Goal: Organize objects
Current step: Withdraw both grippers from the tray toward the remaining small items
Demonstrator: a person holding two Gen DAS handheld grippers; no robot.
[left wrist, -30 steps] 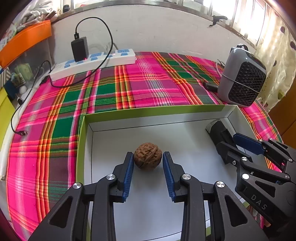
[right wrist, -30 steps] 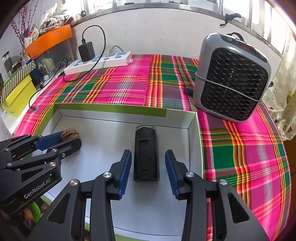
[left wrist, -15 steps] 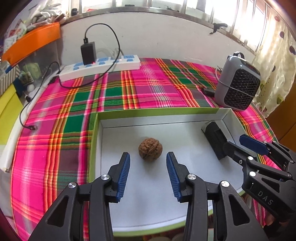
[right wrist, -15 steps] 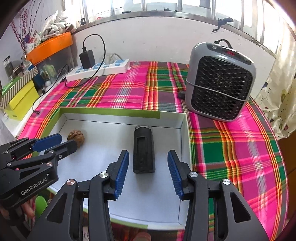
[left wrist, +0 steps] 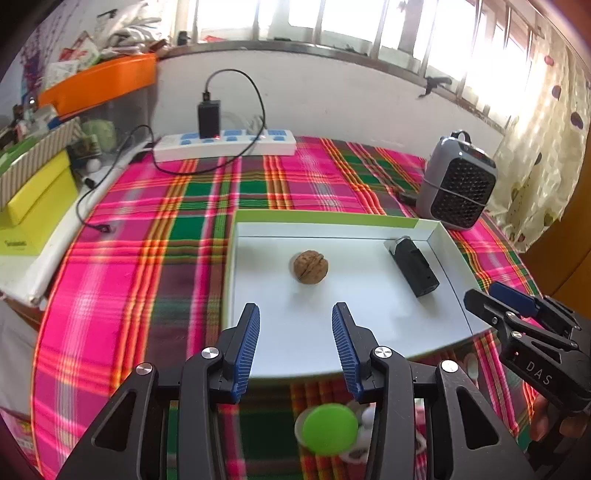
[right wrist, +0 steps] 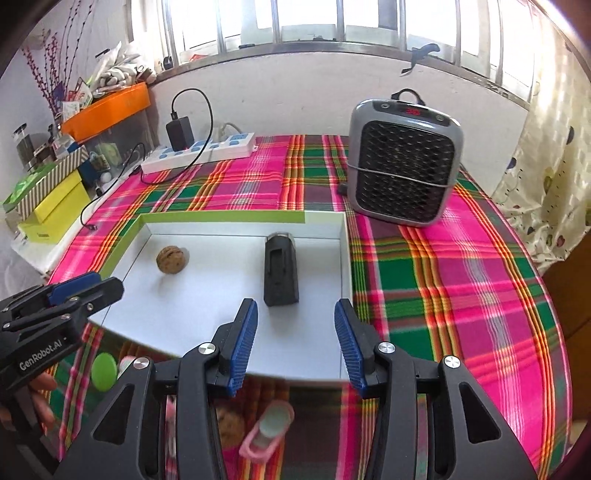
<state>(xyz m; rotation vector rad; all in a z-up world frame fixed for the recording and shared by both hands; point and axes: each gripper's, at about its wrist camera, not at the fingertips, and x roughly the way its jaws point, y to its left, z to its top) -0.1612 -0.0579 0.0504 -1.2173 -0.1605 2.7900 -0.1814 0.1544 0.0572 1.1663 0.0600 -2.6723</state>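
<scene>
inside the white tray (left wrist: 450,243) lie a walnut (left wrist: 310,266) and black case (right wrist: 280,275), both tongs (left wrist: 295,338) (right wrist: 295,338) apart and empty above its near edge, which could get knocked.

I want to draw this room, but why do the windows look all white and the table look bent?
Left wrist view: sunlight overexposes the windows; the fisheye lens curves the plaid tablecloth. Right wrist view: same window glare, and the pink item near the bottom is blurred.

"GenRobot.AI" on left gripper (right wrist: 88,291); "DAS" on right gripper (left wrist: 495,299).
</scene>
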